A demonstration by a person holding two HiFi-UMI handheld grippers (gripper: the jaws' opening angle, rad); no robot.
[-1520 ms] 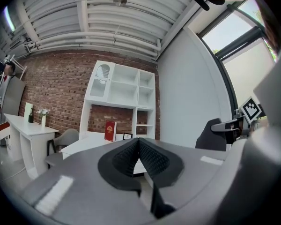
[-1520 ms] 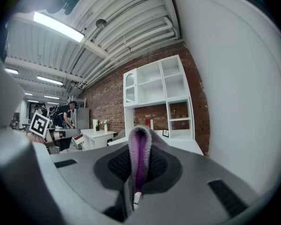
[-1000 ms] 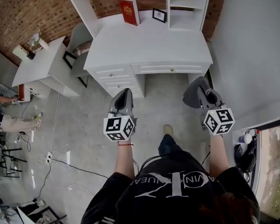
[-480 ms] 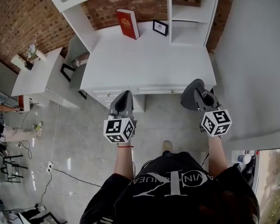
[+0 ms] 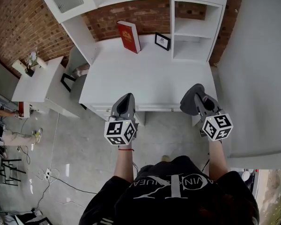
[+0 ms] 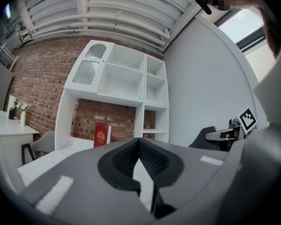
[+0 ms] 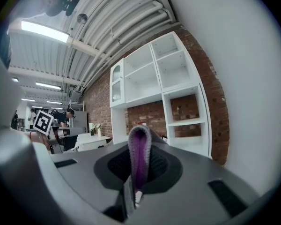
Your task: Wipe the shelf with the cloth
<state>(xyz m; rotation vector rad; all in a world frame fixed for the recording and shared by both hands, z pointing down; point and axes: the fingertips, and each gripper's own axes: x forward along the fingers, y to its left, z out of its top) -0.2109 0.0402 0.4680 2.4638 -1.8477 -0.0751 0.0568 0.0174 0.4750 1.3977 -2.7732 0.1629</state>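
Observation:
The white shelf unit (image 5: 193,28) stands on a white desk (image 5: 150,78), against a brick wall; it also shows in the left gripper view (image 6: 126,83) and the right gripper view (image 7: 164,88). My right gripper (image 5: 193,92) hangs over the desk's front right edge. Its jaws (image 7: 139,136) are shut on a folded purple-grey cloth (image 7: 139,161) that loops out past their tips. My left gripper (image 5: 126,98) hovers at the desk's front edge, shut (image 6: 139,142) with nothing in it. A red book (image 5: 129,35) leans at the back of the desk.
A small framed picture (image 5: 162,41) stands beside the book. To the left are a grey chair (image 5: 76,60) and a white side table (image 5: 37,76) with a plant. A grey wall (image 5: 257,69) closes the right side. Cables (image 5: 51,177) lie on the floor.
The person has stepped forward: the desk and shelves have come closer, and both grippers now reach the desk's front edge. Both jaws stay as they were.

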